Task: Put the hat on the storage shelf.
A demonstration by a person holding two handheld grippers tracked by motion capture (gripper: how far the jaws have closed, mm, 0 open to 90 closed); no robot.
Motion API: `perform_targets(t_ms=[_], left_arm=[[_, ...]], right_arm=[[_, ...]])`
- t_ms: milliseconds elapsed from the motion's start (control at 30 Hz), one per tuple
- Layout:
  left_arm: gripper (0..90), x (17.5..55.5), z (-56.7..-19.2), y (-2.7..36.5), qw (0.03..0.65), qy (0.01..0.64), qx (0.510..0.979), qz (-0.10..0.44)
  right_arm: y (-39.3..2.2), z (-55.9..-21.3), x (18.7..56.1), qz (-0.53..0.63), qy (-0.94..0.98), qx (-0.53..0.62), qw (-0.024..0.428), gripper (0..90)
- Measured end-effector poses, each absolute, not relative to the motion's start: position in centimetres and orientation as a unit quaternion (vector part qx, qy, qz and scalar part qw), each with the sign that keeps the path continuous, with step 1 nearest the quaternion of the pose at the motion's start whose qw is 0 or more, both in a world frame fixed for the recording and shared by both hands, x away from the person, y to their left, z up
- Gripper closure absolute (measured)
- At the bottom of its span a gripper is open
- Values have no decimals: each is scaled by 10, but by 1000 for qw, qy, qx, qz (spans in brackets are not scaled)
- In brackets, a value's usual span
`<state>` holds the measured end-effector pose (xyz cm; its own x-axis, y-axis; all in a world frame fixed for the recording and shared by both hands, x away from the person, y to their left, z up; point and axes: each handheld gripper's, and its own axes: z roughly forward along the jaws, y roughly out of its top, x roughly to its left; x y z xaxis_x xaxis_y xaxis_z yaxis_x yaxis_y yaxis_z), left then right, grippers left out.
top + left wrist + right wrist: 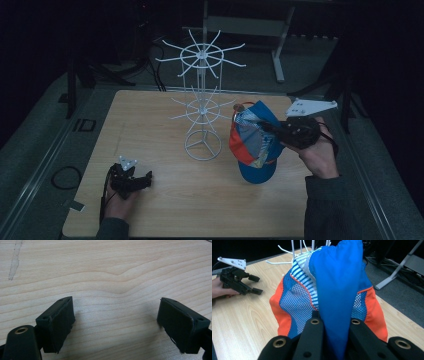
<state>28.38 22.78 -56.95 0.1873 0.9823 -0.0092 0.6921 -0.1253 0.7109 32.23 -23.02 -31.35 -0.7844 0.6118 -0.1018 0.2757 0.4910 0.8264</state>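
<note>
A blue, orange and striped cap (255,142) hangs above the table to the right of a white wire rack (201,107). My right gripper (272,129) is shut on the cap's blue fabric (338,290), which is pinched between its jaws in the right gripper view. The rack's lower prongs reach close to the top of the cap. My left gripper (145,177) rests low at the front left of the wooden table (150,125), held by a hand. Its jaws stand wide apart over bare wood (115,290), with nothing between them. It is also seen far off as the left gripper (255,285).
The rack has two tiers of radiating prongs on a ring base (202,147) at the table's middle. A metal frame leg (280,55) stands on the floor behind the table. A cable loop (65,177) lies off the table's left edge.
</note>
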Motion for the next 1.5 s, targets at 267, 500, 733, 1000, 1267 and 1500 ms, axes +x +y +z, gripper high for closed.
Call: perform_targets(t_ms=[267,500,733,1000,1267,1500], left_arm=[[147,284,-569,228,299,590,710,242],[147,284,-570,228,300,590,710,242],[147,284,-570,228,300,590,709,242],[147,284,-570,228,300,590,709,242],[147,284,-570,228,300,590,709,242],[147,284,-570,228,300,590,709,242]], right_arm=[[-229,-307,322,434,840,260,199,885],[-230,-303,323,439,836,261,201,885],[-227,-300,325,445,833,258,204,886],[-224,-295,328,451,830,256,207,885],[-224,-290,330,461,824,256,208,885],[-224,-288,332,472,817,259,207,885]])
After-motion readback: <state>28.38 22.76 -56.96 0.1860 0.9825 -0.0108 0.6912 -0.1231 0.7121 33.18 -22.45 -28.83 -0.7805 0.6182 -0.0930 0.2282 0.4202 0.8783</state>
